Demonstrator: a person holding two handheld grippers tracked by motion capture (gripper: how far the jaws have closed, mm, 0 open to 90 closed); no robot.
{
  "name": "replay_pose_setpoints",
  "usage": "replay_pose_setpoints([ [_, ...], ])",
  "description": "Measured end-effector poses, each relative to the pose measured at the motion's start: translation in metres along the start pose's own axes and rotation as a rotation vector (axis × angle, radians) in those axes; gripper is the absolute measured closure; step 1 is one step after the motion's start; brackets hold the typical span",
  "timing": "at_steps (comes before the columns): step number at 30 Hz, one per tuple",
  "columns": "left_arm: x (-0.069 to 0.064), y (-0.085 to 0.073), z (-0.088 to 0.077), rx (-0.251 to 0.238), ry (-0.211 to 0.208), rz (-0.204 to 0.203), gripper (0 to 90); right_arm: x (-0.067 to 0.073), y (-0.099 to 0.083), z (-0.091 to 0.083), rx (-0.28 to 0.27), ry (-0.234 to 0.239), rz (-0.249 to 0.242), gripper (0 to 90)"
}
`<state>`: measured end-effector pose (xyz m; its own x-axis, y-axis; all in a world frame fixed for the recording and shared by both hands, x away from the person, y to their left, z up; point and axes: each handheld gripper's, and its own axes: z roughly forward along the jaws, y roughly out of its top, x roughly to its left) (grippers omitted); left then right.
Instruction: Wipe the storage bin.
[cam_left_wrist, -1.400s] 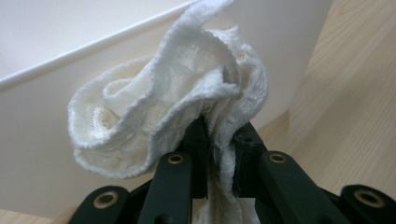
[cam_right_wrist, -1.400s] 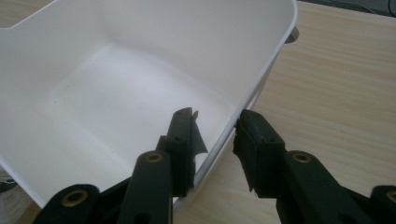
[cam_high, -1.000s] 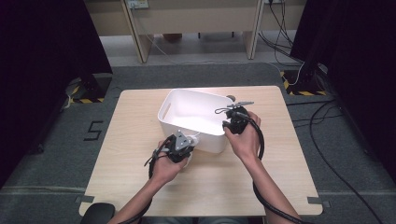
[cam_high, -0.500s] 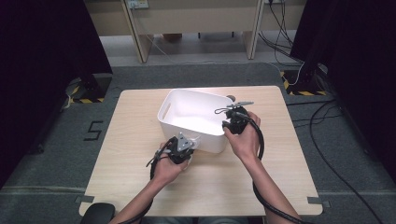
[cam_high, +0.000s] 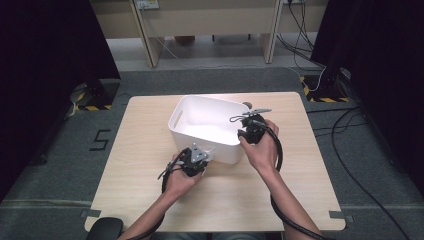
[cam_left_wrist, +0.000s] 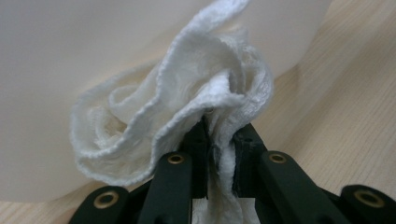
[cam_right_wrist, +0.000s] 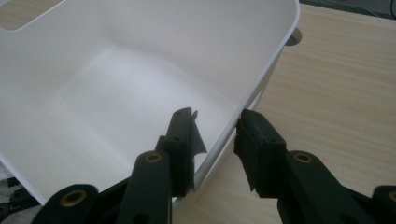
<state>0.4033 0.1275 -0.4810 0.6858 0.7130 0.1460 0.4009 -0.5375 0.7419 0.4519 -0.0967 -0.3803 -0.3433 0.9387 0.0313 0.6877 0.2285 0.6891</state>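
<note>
A white plastic bin (cam_high: 212, 99) stands on the wooden table (cam_high: 145, 175). My left gripper (cam_high: 204, 154) sits low against the bin's near wall (cam_left_wrist: 70, 46), and this gripper (cam_left_wrist: 219, 133) is shut on a crumpled white cloth (cam_left_wrist: 187, 102) that bunches out ahead of the jaws. My right gripper (cam_high: 245, 134) is at the bin's right corner. One jaw of it (cam_right_wrist: 214, 135) is inside the bin and the other outside, closed on the rim (cam_right_wrist: 261, 79). The bin's inside (cam_right_wrist: 116, 93) holds nothing.
A handle slot (cam_high: 176, 118) is cut in the bin's left wall. A small round dark thing (cam_right_wrist: 293, 36) lies on the table just past the bin's far corner. Cables trail from both grippers. Dark floor and desk legs lie beyond the table's far edge.
</note>
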Motion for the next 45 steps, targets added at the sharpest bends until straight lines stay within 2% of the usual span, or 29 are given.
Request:
replay_pose_setpoints([
  [23, -0.008, 0.004, 0.003, 0.005, -0.026, 0.002, 79.0, 0.0, 0.0, 0.0, -0.001, 0.003, -0.001, 66.2],
  [45, -0.009, 0.014, -0.01, -0.055, -0.026, -0.01, 79.0, -0.001, 0.0, 0.0, -0.001, 0.006, 0.001, 66.3],
])
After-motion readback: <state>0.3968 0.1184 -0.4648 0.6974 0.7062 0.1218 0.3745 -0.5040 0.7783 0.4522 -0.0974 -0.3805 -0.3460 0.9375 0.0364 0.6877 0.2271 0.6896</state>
